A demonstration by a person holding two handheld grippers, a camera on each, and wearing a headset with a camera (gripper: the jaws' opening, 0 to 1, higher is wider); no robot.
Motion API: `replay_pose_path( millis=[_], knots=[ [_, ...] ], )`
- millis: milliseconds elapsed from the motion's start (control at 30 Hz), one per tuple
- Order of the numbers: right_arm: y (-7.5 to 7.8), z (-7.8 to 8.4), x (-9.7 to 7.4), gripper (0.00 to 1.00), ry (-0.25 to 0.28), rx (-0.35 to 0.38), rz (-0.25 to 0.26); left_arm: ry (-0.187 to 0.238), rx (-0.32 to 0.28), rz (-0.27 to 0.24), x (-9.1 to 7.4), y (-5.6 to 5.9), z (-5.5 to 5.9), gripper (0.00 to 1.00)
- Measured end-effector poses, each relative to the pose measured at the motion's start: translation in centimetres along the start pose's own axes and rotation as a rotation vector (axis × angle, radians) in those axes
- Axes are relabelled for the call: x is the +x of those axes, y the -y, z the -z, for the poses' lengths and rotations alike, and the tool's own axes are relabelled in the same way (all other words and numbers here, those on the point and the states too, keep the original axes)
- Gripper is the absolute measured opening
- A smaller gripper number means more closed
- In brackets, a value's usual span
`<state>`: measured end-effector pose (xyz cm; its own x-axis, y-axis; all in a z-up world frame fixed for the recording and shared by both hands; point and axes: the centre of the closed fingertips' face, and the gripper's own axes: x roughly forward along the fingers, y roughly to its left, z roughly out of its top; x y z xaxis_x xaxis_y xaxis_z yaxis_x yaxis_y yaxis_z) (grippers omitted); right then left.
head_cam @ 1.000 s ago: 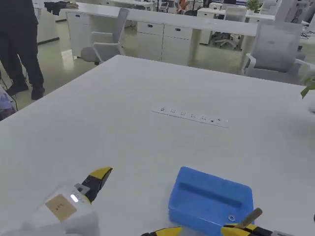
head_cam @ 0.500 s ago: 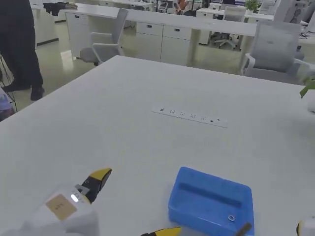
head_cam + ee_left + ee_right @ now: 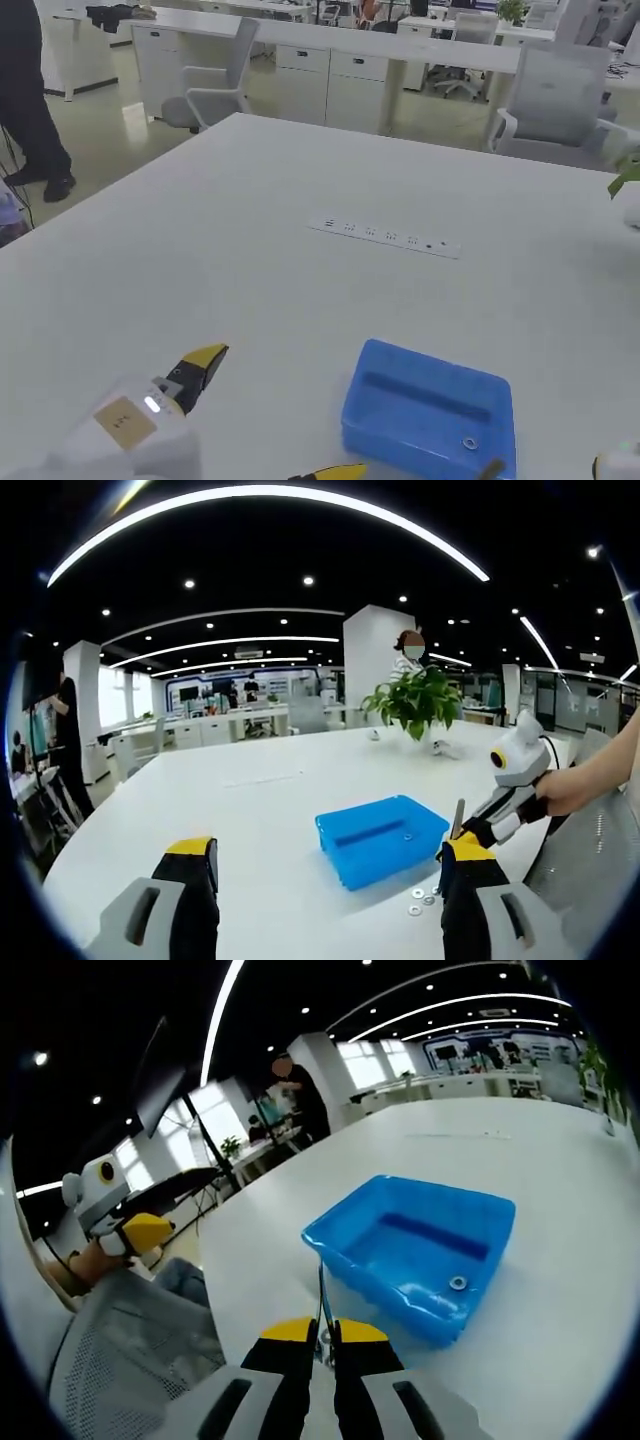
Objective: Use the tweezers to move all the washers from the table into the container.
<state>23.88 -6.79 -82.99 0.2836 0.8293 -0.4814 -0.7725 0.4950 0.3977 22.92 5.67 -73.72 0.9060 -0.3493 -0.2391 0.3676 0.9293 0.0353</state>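
Observation:
A blue container [image 3: 428, 410] stands on the white table [image 3: 250, 230] near its front edge, with one washer [image 3: 470, 443] lying inside. In the left gripper view a few washers [image 3: 420, 900] lie on the table just in front of the container [image 3: 380, 835]. My left gripper [image 3: 270, 415] is open and empty to the container's left. My right gripper [image 3: 320, 1335] is shut on thin tweezers [image 3: 321, 1300], whose tips point at the container's near wall [image 3: 400, 1290]. The tweezers' tip [image 3: 493, 466] peeks in at the bottom of the head view.
A white power strip [image 3: 385, 236] lies mid-table. A potted plant [image 3: 415, 695] stands at a far table edge. Office chairs [image 3: 215, 90] and desks lie beyond the table, and a person [image 3: 30, 90] stands at the far left.
The right gripper and tweezers have drawn back down to the lower right, almost out of the head view. The person at the far left has stepped further away. The left gripper has stayed put.

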Motion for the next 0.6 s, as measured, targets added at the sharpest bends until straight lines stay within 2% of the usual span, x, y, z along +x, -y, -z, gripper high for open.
replay_pose_path(
  millis=[400, 600],
  knots=[
    [-0.99, 0.52, 0.08, 0.03, -0.069, -0.198, 0.016, -0.013, 0.007, 0.009, 0.11, 0.21, 0.24, 0.94],
    [-0.93, 0.44, 0.11, 0.03, -0.07, -0.219, 0.018, -0.016, 0.009, 0.007, 0.08, 0.17, 0.29, 0.94]
  ],
)
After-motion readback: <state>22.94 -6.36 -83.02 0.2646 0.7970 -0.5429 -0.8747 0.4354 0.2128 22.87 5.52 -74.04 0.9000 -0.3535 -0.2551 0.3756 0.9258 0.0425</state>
